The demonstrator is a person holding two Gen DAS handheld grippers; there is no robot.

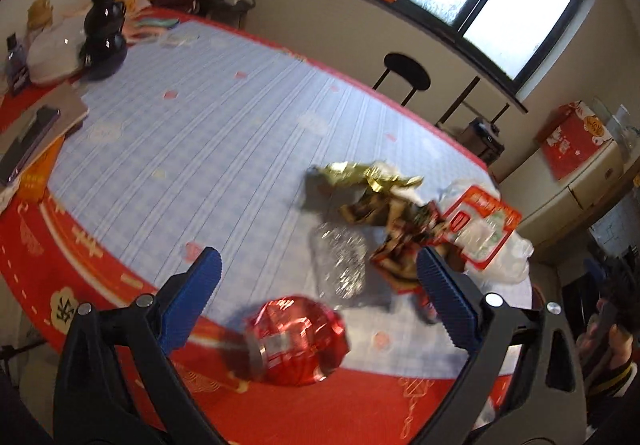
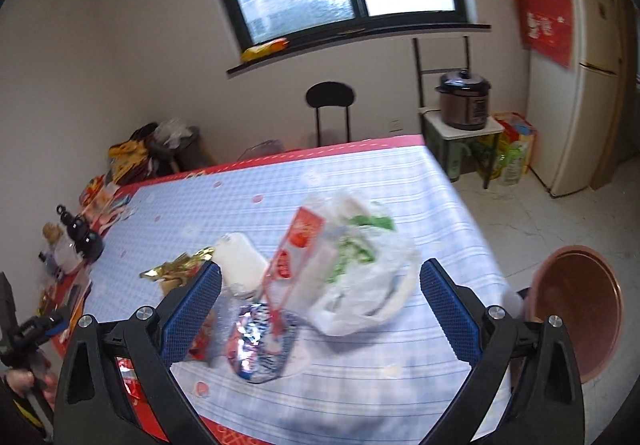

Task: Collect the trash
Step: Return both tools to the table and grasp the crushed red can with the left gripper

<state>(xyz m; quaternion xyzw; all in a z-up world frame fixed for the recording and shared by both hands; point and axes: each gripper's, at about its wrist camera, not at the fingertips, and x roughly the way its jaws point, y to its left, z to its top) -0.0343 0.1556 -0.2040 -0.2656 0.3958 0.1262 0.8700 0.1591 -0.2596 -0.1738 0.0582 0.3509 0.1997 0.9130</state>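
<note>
Red foil wrapper sits at the table's near edge.
Left gripper nearest, jaws spread above it; right gripper spread too.

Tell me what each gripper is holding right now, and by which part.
Nothing is held. The left gripper hangs open above the red foil wrapper; the right gripper hangs open over the white plastic bag.

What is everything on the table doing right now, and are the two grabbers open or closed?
Left gripper: open, holding nothing.
Right gripper: open, holding nothing.
Red foil wrapper: crumpled, lying at the table edge.
Gold wrapper: crumpled, in the trash pile.
White plastic bag: rumpled, lying on the table.
Trash bin: open, beside the table.
</note>
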